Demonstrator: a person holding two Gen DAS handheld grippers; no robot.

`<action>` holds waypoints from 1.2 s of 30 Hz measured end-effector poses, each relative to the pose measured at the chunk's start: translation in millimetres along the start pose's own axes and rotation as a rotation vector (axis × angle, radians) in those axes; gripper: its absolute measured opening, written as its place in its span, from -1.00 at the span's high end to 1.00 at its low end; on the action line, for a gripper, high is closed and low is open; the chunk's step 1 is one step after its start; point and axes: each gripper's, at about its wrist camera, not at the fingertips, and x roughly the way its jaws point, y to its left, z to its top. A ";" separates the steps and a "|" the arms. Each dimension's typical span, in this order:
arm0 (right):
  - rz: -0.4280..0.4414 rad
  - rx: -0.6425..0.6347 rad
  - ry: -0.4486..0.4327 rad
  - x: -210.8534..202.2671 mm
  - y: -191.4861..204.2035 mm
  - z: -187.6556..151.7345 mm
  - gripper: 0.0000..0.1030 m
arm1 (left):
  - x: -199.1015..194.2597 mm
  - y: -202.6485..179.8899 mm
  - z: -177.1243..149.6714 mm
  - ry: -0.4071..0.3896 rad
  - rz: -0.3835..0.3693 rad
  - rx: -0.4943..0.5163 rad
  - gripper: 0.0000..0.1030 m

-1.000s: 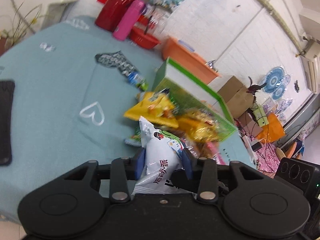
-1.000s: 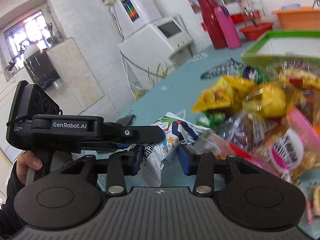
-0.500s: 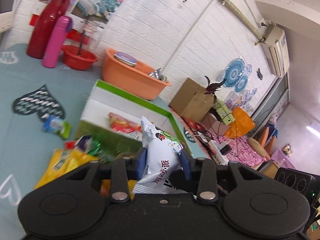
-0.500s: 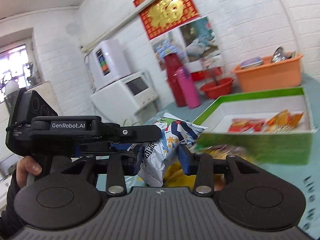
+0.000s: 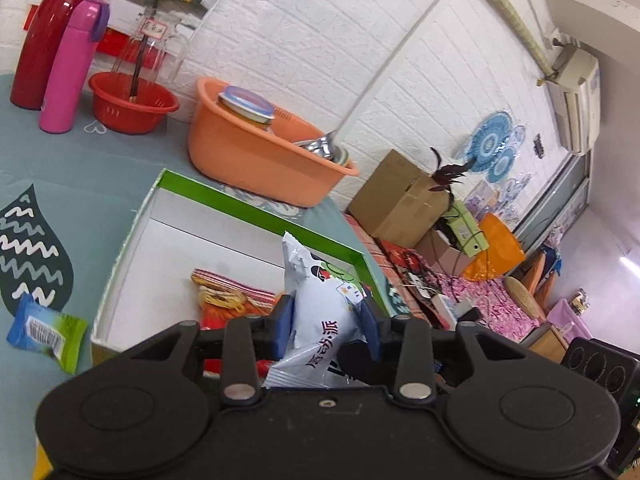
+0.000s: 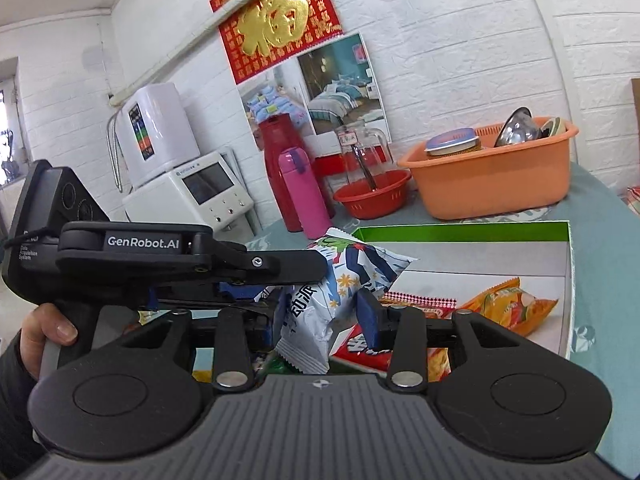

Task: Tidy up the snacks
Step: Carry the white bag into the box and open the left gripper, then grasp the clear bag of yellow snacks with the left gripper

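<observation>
Room: white brick wall behind a teal-covered surface [image 5: 80, 168], with an orange basin [image 5: 256, 160], a red basket [image 5: 132, 104] and a pink bottle [image 5: 72, 68] at the back.
Left gripper [image 5: 326, 326]: tilted slightly downward, jaws pinching a white snack bag [image 5: 320, 300] upright above the near edge of the green-rimmed box [image 5: 248, 208].
Right gripper [image 6: 322, 314]: close beside the left one, jaws clamped on a crumpled white-and-blue snack bag [image 6: 344, 284] in front of the same box.
Left hand [image 6: 44, 328]: wrapped round the left gripper's handle.
Box contents: orange packet [image 6: 508, 304] and red packet [image 5: 224, 296].
Change: a second ago both grippers were over the loose snack pile; now they face the open box, the left jaws having tightened on its bag.
</observation>
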 end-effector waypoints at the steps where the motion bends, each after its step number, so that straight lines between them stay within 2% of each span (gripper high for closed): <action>1: -0.005 -0.008 0.006 6.5 -1.8 0.5 -0.30 | 3.8 4.3 2.1 0.003 0.011 -0.003 0.14; 3: -0.018 -0.025 0.023 21.8 -4.1 0.8 -0.30 | 13.8 12.1 6.9 0.011 0.045 0.016 0.11; 4: -0.023 -0.034 0.035 30.4 -5.0 0.7 -0.30 | 18.7 16.2 7.4 0.020 0.073 0.023 -0.12; 5: -0.026 -0.039 0.049 38.5 -6.0 -0.6 -0.38 | 22.8 19.0 6.9 0.030 0.099 0.028 -0.47; 6: -0.026 -0.042 0.065 46.0 -6.3 -2.9 -0.42 | 25.1 21.4 5.5 0.038 0.120 0.031 -1.00; 8: -0.027 -0.049 0.110 58.0 -5.1 -7.5 -0.67 | 21.9 22.7 1.3 0.035 0.164 0.033 -1.00; 9: -0.039 -0.060 0.124 58.9 -3.5 -9.5 -0.73 | 17.5 21.7 -0.1 0.034 0.159 0.042 -1.00; 11: -0.057 -0.100 0.095 49.4 0.1 -12.3 -1.00 | 5.8 18.2 -0.8 0.034 0.127 0.045 -1.00; 16: -0.099 -0.135 -0.030 0.4 14.3 -1.4 -1.00 | -34.5 -5.2 -5.5 -0.020 0.124 0.031 -1.00; 22: -0.078 -0.140 -0.116 -57.1 37.9 -5.7 -1.00 | -79.4 -33.3 -29.6 -0.071 0.137 0.049 -1.00; 25: -0.082 -0.109 -0.115 -73.1 40.5 -16.2 -1.00 | -90.9 -37.2 -46.4 -0.071 0.138 0.056 -1.00; 30: -0.103 -0.028 -0.086 -85.8 34.0 -38.2 -1.00 | -95.6 -30.5 -66.8 -0.019 0.119 0.020 -1.00; 36: -0.077 0.116 -0.012 -78.9 17.2 -60.3 -1.00 | -83.7 -17.5 -75.1 0.026 0.123 -0.032 -1.00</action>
